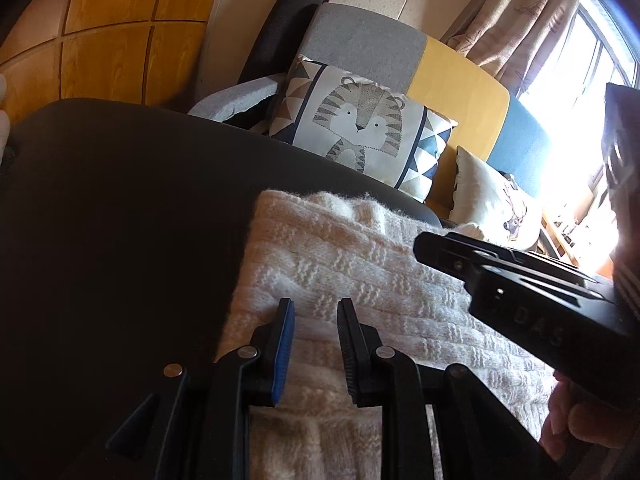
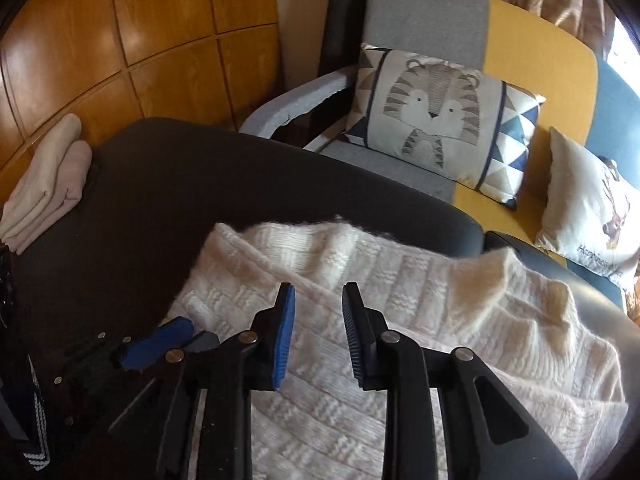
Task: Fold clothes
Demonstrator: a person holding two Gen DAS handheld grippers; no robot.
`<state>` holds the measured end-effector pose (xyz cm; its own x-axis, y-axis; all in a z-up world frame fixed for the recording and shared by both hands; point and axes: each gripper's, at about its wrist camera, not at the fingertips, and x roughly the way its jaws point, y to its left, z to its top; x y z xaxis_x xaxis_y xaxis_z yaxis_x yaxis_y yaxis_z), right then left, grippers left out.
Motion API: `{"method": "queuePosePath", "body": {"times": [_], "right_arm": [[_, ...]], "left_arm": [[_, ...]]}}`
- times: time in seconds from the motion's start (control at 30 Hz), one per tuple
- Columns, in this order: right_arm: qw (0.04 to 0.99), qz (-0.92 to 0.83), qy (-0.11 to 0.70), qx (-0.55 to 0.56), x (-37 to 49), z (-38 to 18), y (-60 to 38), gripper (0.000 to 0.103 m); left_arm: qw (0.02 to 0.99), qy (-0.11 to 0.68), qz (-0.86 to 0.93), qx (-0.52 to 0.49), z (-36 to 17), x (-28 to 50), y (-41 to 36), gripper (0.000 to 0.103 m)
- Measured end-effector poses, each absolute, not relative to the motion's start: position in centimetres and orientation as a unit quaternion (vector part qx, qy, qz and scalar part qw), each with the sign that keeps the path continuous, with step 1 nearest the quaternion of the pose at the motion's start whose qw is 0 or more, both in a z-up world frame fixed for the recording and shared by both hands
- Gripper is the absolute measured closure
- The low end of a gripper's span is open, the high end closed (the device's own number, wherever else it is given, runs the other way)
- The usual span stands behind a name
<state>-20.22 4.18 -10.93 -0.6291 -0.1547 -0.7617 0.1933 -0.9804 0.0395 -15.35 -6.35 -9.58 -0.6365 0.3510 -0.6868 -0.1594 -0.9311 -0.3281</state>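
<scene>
The white sweater (image 2: 360, 360) lies part-folded on the dark table (image 2: 180, 184), both the left gripper (image 1: 316, 344) and right gripper (image 2: 319, 334) hovering above it, jaws apart and empty, likely positioning for the next fold.

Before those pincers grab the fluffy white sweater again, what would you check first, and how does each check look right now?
1. Left gripper empty, jaws apart over the sweater: ok.
2. Right gripper empty, jaws apart: ok.
3. Sweater lying flat: not ok, its right part is bunched up.
4. Sweater fully on the dark table: cannot tell, near edge hidden.
5. Folded pile clear of the sweater: ok.
</scene>
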Motion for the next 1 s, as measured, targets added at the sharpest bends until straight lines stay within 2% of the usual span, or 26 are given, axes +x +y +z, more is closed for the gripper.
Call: {"method": "queuePosePath", "body": {"times": [0.2, 0.33, 0.5, 0.63, 0.77, 1.0], "right_arm": [[0.151, -0.880, 0.052, 0.448, -22.3, -12.6, 0.7, 0.076], [0.126, -0.871, 0.073, 0.469, -23.9, -14.3, 0.0, 0.076], [0.110, -0.884, 0.032, 0.454, -23.8, -13.7, 0.4, 0.076], [0.096, -0.908, -0.009, 0.408, -19.0, -10.7, 4.0, 0.076], [0.021, -0.913, -0.046, 0.404, -14.2, -9.8, 10.9, 0.075], [-0.097, -0.889, -0.061, 0.444, -9.4, -12.4, 20.1, 0.075]], "left_arm": [[0.153, -0.155, 0.885, -0.412, -10.4, -15.4, -8.0, 0.081], [0.163, -0.181, 0.880, -0.408, -11.0, -15.5, -8.7, 0.081], [0.157, -0.173, 0.883, -0.406, -11.0, -15.4, -8.4, 0.081], [0.156, -0.170, 0.884, -0.406, -11.0, -15.5, -8.3, 0.081], [0.157, -0.173, 0.884, -0.405, -11.0, -15.5, -8.5, 0.081], [0.152, -0.164, 0.887, -0.405, -11.0, -15.5, -8.1, 0.081]]}}
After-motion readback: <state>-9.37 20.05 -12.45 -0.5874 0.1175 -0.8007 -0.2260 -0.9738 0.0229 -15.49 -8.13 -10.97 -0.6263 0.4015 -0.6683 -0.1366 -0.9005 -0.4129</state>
